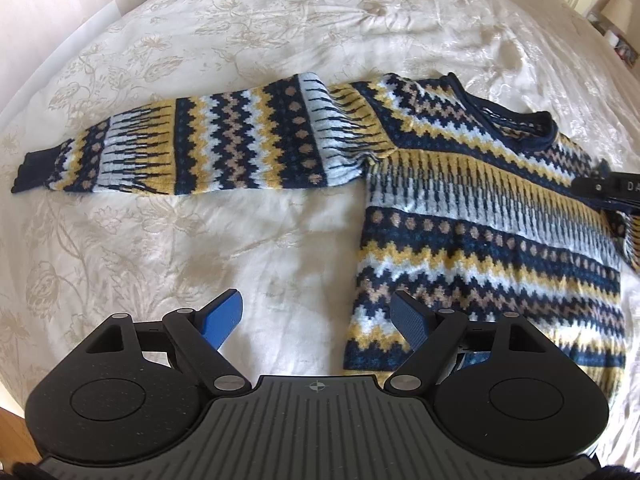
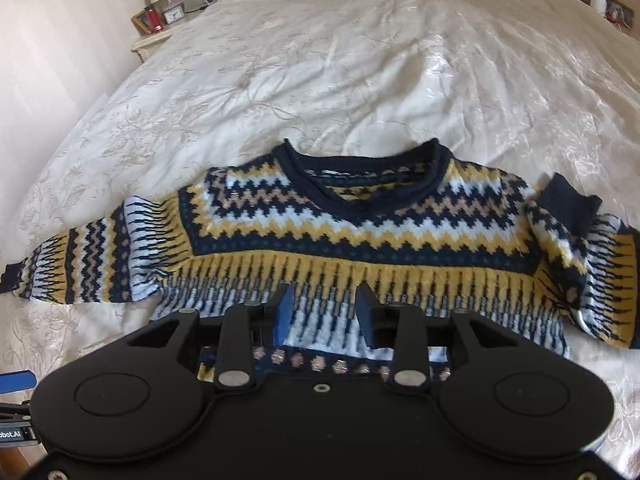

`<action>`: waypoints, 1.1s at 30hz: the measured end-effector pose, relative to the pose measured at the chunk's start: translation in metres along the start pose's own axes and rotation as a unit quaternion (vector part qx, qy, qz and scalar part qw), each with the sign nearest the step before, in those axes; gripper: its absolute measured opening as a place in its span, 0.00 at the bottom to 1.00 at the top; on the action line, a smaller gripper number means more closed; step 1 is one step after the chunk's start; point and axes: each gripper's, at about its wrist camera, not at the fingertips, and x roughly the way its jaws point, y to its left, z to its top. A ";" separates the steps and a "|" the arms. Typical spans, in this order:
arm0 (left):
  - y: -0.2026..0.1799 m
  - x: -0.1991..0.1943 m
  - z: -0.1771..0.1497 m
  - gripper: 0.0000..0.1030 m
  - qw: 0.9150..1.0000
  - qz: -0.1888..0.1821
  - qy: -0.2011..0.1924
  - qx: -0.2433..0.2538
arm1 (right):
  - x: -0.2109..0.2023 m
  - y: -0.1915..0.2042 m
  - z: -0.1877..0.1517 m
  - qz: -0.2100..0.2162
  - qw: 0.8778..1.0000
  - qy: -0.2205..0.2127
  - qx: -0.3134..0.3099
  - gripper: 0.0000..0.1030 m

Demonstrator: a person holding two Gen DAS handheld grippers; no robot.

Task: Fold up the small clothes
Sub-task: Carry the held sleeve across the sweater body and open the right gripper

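Note:
A knitted sweater [image 1: 480, 200] in navy, yellow, white and tan zigzags lies flat on the bed, neck away from me. In the left wrist view one sleeve [image 1: 180, 148] stretches straight out to the left. In the right wrist view the other sleeve [image 2: 580, 264] is bent back, with its navy cuff [image 2: 568, 204] near the shoulder. My left gripper [image 1: 318, 312] is open over the bedspread at the sweater's lower side edge, holding nothing. My right gripper [image 2: 325, 312] hovers over the sweater's chest [image 2: 360, 240], jaws partly apart with nothing between them.
The cream embroidered bedspread [image 2: 360, 60] covers the whole bed. A nightstand [image 2: 156, 36] with a lamp, a clock and a red item stands at the far left, another nightstand [image 2: 612, 4] at the far right. Wooden floor [image 1: 12, 436] shows by the bed's near edge.

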 end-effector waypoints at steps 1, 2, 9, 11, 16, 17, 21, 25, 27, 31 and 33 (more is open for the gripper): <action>-0.005 0.001 0.000 0.78 1.000 -0.001 0.001 0.002 | -0.001 -0.012 -0.002 -0.006 1.000 0.001 0.013 0.51; -0.010 0.002 0.000 0.78 1.000 -0.003 0.001 0.006 | -0.002 -0.024 -0.003 -0.012 1.000 0.001 0.025 0.52; -0.052 0.005 0.002 0.78 0.999 -0.015 0.000 0.029 | -0.008 -0.106 -0.009 -0.049 0.994 0.002 0.097 0.55; -0.064 0.006 0.004 0.78 0.999 -0.017 0.001 0.035 | -0.009 -0.130 -0.010 -0.056 0.992 -0.001 0.117 0.55; -0.090 0.013 0.009 0.78 0.999 -0.018 0.008 0.050 | -0.006 -0.177 -0.005 -0.064 0.986 -0.004 0.156 0.55; -0.094 0.015 0.011 0.78 0.998 -0.017 0.011 0.053 | -0.004 -0.185 -0.004 -0.062 0.985 -0.005 0.162 0.55; -0.108 0.025 0.018 0.78 0.997 -0.015 0.022 0.067 | 0.008 -0.208 0.004 -0.051 0.983 -0.004 0.175 0.56; -0.118 0.036 0.026 0.78 0.996 -0.012 0.031 0.079 | 0.026 -0.219 0.012 -0.038 0.984 0.001 0.177 0.55; -0.121 0.041 0.030 0.78 0.996 -0.009 0.035 0.084 | 0.037 -0.223 0.014 -0.033 0.983 0.006 0.180 0.55; -0.123 0.047 0.037 0.78 0.995 -0.005 0.039 0.088 | 0.055 -0.227 0.017 -0.030 0.981 0.014 0.189 0.53; -0.123 0.050 0.040 0.78 0.995 -0.004 0.040 0.088 | 0.059 -0.226 0.019 -0.026 0.982 0.016 0.188 0.36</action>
